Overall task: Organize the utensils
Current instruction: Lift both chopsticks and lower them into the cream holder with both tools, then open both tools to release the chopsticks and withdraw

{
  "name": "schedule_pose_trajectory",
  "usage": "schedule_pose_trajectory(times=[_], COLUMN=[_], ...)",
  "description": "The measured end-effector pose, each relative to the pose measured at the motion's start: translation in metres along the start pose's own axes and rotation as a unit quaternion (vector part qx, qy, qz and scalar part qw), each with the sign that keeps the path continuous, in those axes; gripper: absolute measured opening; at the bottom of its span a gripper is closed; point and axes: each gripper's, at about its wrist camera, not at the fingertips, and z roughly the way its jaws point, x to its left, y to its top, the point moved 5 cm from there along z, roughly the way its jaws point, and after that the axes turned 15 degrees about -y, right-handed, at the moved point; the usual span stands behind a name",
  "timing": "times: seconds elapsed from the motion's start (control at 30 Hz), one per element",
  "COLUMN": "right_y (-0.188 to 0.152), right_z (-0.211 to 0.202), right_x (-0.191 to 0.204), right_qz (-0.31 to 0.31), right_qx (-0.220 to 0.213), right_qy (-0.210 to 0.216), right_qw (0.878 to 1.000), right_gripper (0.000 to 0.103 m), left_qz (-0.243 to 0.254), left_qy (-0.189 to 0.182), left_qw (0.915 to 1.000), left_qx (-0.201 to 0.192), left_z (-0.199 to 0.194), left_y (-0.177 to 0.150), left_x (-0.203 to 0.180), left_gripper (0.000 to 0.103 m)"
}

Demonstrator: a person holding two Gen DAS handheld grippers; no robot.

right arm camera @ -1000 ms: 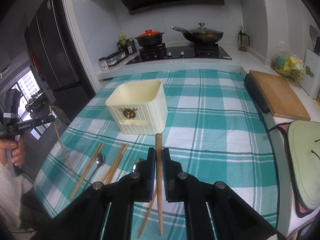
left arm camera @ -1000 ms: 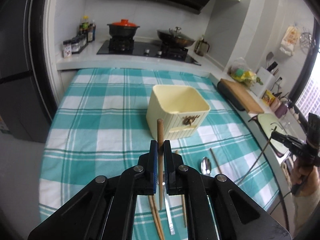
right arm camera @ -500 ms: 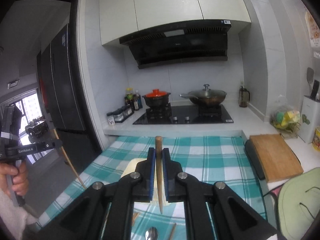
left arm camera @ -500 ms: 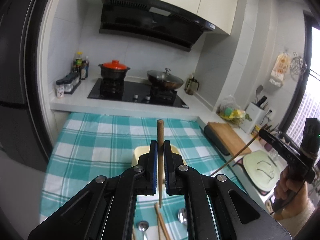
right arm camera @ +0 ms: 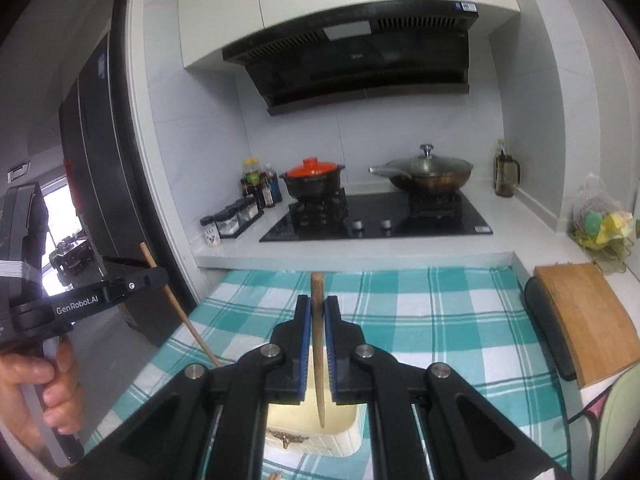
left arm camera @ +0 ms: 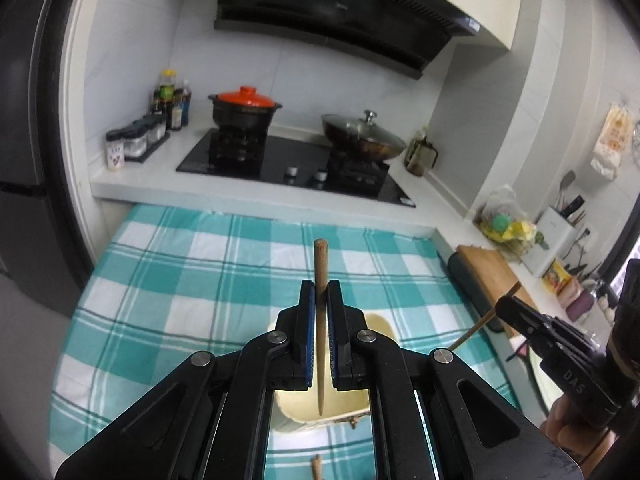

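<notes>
Two grippers each pinch a single wooden chopstick above a cream container. The left gripper [left arm camera: 319, 300] has its blue-padded fingers [left arm camera: 307, 332] pressed against the sides of a left chopstick [left arm camera: 320, 320], which stands nearly upright between them, its blunt end above the fingertips and its thin end hanging below, over the open mouth of the cream container [left arm camera: 378, 322]. The container sits on a teal-and-white checked cloth [left arm camera: 192, 280], directly beneath and just beyond the fingers, mostly hidden by the gripper body. Below the fingers, at the bottom edge of the left wrist view, the end of another chopstick [left arm camera: 316, 465] lies on the cloth.

The right gripper [right arm camera: 318, 308] likewise has its fingers [right arm camera: 305, 332] closed onto a right chopstick [right arm camera: 319, 344], held upright with its pointed tip dangling over the container's [right arm camera: 344, 432] interior, whose decorated front wall shows below the fingers. Off to the left of these fingers, the left gripper appears held by a hand [right arm camera: 28, 392], its chopstick slanting down toward the container.

In the left wrist view, to the right of the fingers, the right gripper [left arm camera: 516, 308] shows with its chopstick angling down toward the container's rim.

Beyond both sets of fingers lies a worktop with a hob [right arm camera: 376, 220], an orange-lidded pot [right arm camera: 314, 180] and a lidded wok [right arm camera: 426, 172]. To the right of the fingers a wooden cutting board [right arm camera: 584, 320] rests beside the cloth.
</notes>
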Motion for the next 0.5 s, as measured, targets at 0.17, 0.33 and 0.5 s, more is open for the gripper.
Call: schedule_pose_trajectory(times=[0.17,0.33,0.5], right_y=[-0.039,-0.057,-0.056], right_z=[0.039,0.051,0.041], right_x=[-0.009,-0.014,-0.016], right_qz=[0.004,0.008,0.011], right_qx=[0.076,0.104,0.100], right_qy=[-0.021,-0.030,-0.037], right_qw=[0.997,0.994,0.994], right_gripper=[0.007,0.007,0.016], left_qz=[0.001,-0.010,-0.012], left_qy=[0.015,0.024,0.024], left_qw=[0.9988,0.9978,0.9992], left_qx=[0.046,0.062,0.031], left_z=[0.029,0.036,0.005], left_y=[-0.030,-0.041,-0.043], left_x=[0.013,0.017,0.013], left_gripper=[0.005,0.039,0.070])
